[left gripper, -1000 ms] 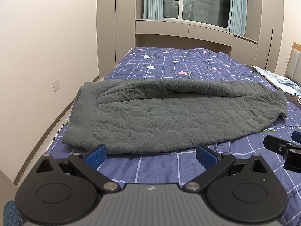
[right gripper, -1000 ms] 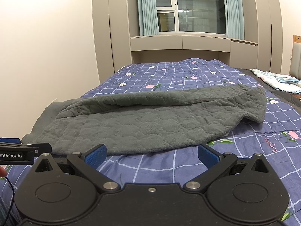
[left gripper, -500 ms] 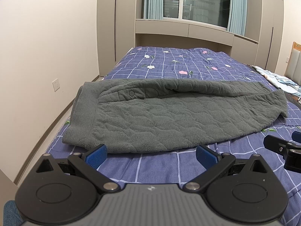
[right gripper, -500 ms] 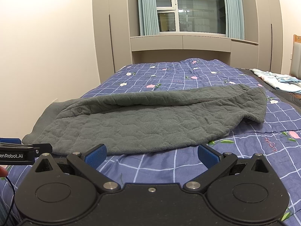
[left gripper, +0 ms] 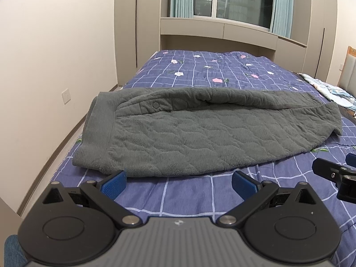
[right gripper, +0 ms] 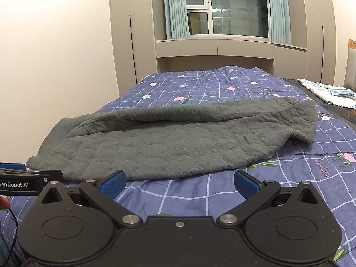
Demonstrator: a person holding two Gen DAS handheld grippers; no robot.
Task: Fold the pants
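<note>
Dark grey quilted pants (left gripper: 178, 135) lie folded lengthwise across the bed, waistband to the left and leg ends to the right; they show again in the right wrist view as the pants (right gripper: 160, 142). My left gripper (left gripper: 178, 182) hovers open just short of their near edge, nothing between its blue pads (left gripper: 113, 182). My right gripper (right gripper: 180, 181) is open too, close to the same near edge, empty. Each gripper appears at the edge of the other's view: the right one (left gripper: 333, 173) and the left one (right gripper: 26, 178).
The bed carries a purple checked floral quilt (left gripper: 211, 191). A cream wall with a socket (left gripper: 66, 95) runs along the left. Wardrobes and a curtained window (right gripper: 227, 11) stand beyond the bed's far end. Light folded cloth (right gripper: 329, 91) lies at the far right.
</note>
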